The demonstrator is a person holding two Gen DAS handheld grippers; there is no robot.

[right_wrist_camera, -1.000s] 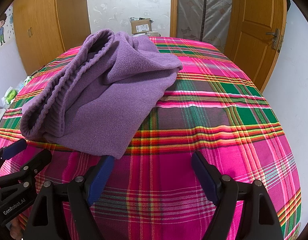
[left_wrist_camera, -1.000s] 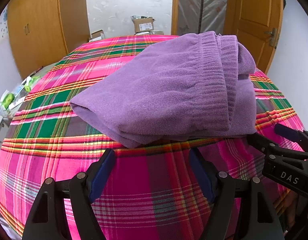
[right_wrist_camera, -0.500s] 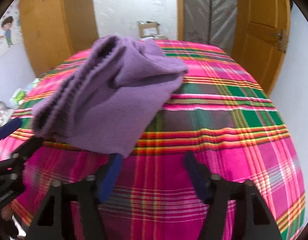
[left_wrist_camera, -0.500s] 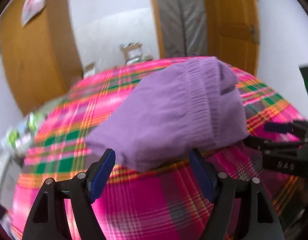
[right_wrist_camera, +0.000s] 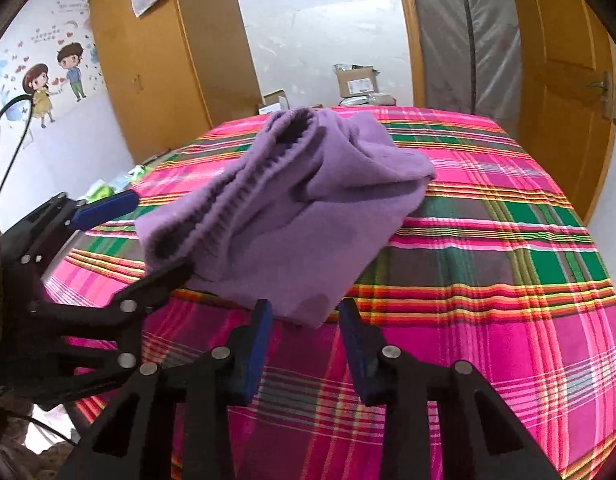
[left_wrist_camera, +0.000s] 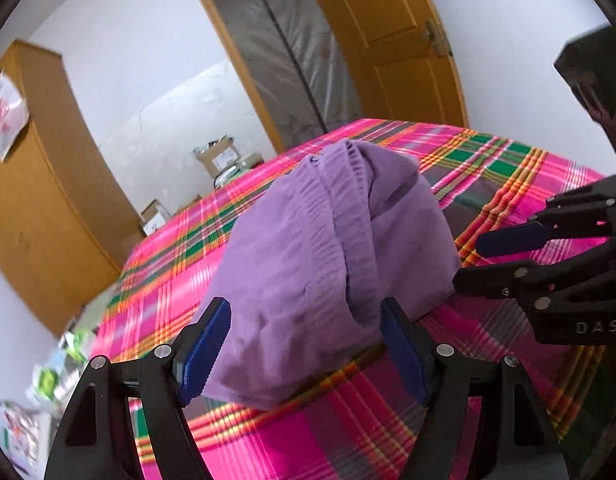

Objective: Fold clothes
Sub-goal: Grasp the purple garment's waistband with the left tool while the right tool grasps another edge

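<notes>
Purple folded garment (left_wrist_camera: pixel 328 272) on plaid bedspread (right_wrist_camera: pixel 488 280); left hand-held gripper (left_wrist_camera: pixel 304 348) spread astride it, right hand-held gripper (right_wrist_camera: pixel 306 344) spread.

Bright even light, motion blur, fisheye-warped edges

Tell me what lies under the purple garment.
The folded purple garment rests on the pink plaid bedspread, which shows all around it. Whatever sits directly beneath the cloth is covered, so anything else there cannot be seen.

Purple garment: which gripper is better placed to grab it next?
Left, probably. The left gripper is open with the purple garment between its fingers; the right gripper sits just short of the near corner.
</notes>
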